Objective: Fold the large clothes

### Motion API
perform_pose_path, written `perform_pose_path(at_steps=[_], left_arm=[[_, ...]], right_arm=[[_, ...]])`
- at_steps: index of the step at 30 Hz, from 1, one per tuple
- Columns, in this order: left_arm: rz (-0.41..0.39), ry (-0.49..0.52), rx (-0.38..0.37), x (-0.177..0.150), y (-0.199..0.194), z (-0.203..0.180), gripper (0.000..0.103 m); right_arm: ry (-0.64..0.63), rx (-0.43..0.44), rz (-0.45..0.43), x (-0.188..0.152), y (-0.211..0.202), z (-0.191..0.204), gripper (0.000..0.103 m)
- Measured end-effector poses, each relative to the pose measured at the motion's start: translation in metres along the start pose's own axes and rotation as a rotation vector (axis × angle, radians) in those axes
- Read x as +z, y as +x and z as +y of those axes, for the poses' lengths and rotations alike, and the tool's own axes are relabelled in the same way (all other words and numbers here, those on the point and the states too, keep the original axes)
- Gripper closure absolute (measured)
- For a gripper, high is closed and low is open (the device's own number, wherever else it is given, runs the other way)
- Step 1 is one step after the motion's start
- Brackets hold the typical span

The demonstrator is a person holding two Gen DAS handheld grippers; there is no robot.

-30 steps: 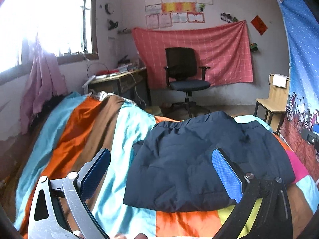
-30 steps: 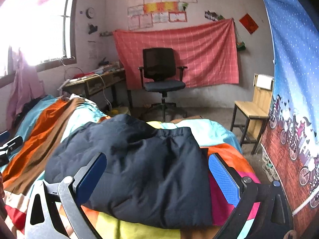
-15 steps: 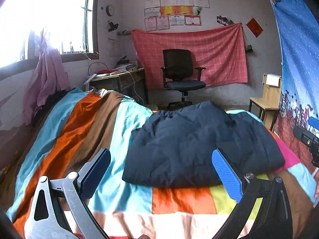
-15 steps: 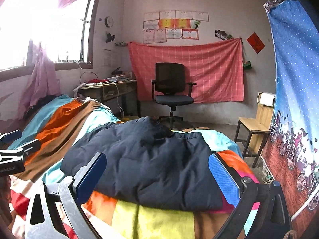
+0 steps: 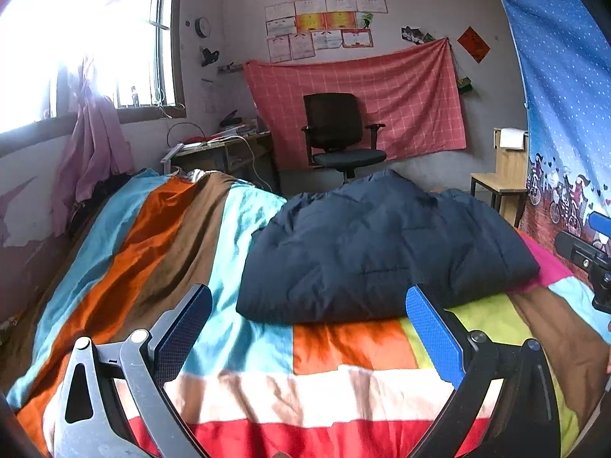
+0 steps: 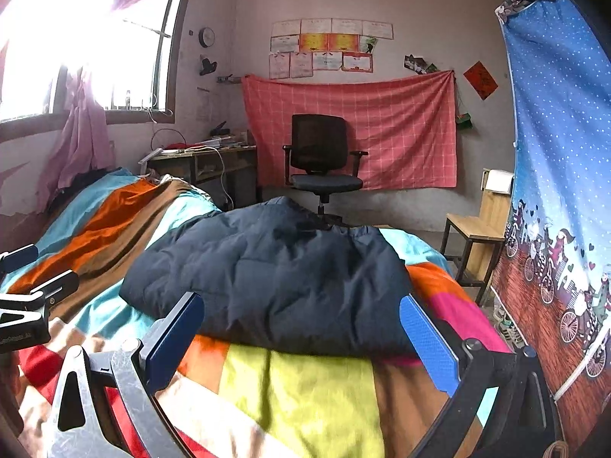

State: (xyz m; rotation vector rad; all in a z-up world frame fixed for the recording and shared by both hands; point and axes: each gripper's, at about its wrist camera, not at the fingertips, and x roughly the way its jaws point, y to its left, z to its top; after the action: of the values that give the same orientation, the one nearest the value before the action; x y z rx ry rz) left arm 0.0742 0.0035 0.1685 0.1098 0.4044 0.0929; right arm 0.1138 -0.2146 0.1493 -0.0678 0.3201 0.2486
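A dark navy padded jacket (image 5: 378, 248) lies folded into a thick bundle on the striped, many-coloured bedspread (image 5: 160, 252); it fills the middle of the right wrist view too (image 6: 278, 278). My left gripper (image 5: 305, 328) stands open, held back from the jacket's near edge, with nothing between its blue pads (image 5: 431, 332). My right gripper (image 6: 301, 332) is open as well, hovering short of the jacket's front fold. Each gripper shows at the edge of the other's view: the right one (image 5: 588, 252), the left one (image 6: 23, 286).
A black office chair (image 5: 336, 133) stands past the bed before a red checked cloth (image 5: 362, 95) on the wall. A cluttered desk (image 5: 225, 149) sits under the window at left. A wooden chair (image 6: 477, 229) and a blue printed curtain (image 6: 553, 171) are at right.
Both grippers have drawn back from the jacket and lifted slightly, so more bedspread shows in front. The jacket lies still, and both grippers stay open.
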Motion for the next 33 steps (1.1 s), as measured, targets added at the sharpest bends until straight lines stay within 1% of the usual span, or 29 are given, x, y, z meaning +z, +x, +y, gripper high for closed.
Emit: perform_pose_path(at_steps=[3,6,12,15,21,33], left_arm=[[0.019,-0.003,0.006,-0.011,-0.001,0.0,0.003],[0.047,-0.033,0.002,-0.025,-0.002,0.001,0.003],[0.094,-0.068,0.02,-0.048,-0.003,0.003,0.003],[0.109,-0.087,0.02,-0.052,-0.003,0.003,0.003],[0.123,-0.092,0.018,-0.058,-0.005,0.0,0.003],[0.163,-0.086,-0.001,-0.069,-0.003,-0.006,0.003]], right_arm=[[-0.008,0.006,0.01,-0.009,-0.002,0.004,0.0],[-0.009,0.016,0.026,-0.019,-0.003,0.01,0.0],[0.0,0.019,0.048,-0.037,-0.003,0.008,0.0],[0.007,0.027,0.066,-0.045,-0.001,0.006,0.0],[0.028,0.047,0.101,-0.058,0.002,0.008,0.0],[0.032,0.069,0.143,-0.07,0.003,0.015,0.0]])
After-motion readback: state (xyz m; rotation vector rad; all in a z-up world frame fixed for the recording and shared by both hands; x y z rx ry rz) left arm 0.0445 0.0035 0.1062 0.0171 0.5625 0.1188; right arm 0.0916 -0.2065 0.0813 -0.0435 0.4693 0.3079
